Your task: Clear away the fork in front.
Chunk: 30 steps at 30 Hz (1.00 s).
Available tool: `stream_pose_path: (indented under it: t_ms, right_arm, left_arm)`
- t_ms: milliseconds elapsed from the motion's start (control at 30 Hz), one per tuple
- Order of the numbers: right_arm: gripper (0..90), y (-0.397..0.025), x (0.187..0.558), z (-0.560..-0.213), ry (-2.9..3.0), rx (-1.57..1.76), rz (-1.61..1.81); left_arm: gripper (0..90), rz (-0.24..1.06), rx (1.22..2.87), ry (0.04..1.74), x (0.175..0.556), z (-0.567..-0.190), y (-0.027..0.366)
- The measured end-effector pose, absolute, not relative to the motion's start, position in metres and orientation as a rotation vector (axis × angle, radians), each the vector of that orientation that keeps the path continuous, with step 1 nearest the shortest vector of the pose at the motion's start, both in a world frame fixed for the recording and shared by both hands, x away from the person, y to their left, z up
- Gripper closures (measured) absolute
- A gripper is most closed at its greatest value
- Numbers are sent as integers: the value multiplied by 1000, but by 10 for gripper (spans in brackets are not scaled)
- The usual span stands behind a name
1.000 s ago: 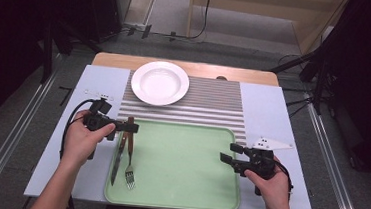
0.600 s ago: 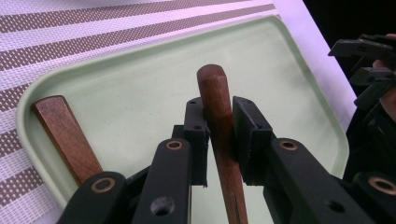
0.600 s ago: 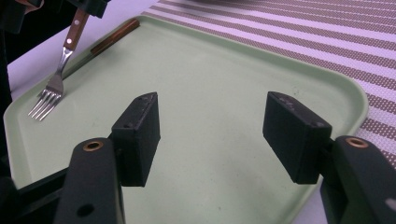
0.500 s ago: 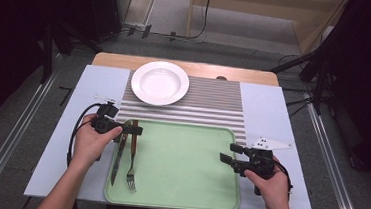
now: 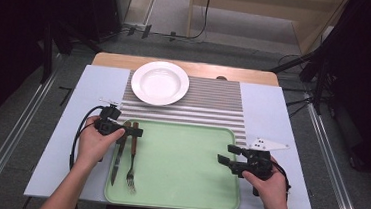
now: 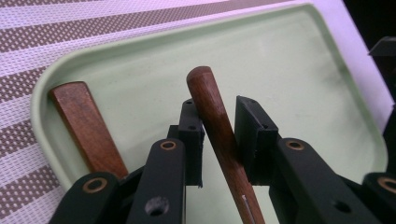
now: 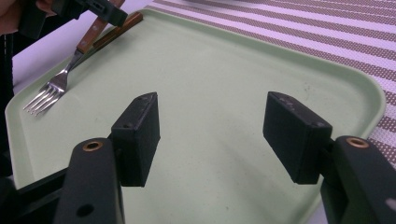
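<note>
The right gripper (image 5: 225, 156) is resting over the near right part of the green tray (image 5: 186, 195), its jaws spread wide with nothing between them. Farther left, the left gripper (image 5: 136, 131) is straddling the wooden handle of the fork (image 5: 132, 166), which is lying on the tray's left side with its tines pointing toward the person; in the left gripper view the handle (image 6: 219, 135) is sitting between the jaws, though full pad contact cannot be confirmed. Just beside it the knife (image 5: 117, 159) is lying parallel. The step in hand appears to be grasping the fork; the next move likely calls for a firm clench and a level lift. Beyond, a white plate (image 5: 160, 83) is standing on the striped mat (image 5: 213, 106).
</note>
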State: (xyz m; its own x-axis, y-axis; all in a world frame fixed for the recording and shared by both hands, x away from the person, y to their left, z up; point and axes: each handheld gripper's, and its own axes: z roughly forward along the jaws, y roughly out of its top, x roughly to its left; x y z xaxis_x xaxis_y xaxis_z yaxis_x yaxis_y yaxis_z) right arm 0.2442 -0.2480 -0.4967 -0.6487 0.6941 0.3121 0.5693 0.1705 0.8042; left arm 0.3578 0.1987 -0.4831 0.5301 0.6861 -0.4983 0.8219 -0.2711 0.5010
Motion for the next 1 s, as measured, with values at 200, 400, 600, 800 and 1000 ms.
stream_pose_path:
  t_ms: [200, 400, 600, 800, 1000]
  right_arm:
    - [354, -249, 244, -497, 2304, 1252, 1491]
    - [354, -249, 244, -497, 2315, 1244, 1494]
    - [354, -249, 245, -498, 2319, 1246, 1489]
    - [354, -248, 245, -499, 2324, 1244, 1484]
    - [354, -249, 245, -498, 2322, 1240, 1482]
  left_arm:
    - [700, -190, 2067, 1225, 358, -487, 195]
    - [666, -135, 2092, 1226, 359, -495, 195]
    - [490, -90, 2089, 1195, 358, -493, 194]
    - [432, -66, 2077, 1183, 358, -492, 196]
    - [367, -29, 2037, 1164, 358, -482, 200]
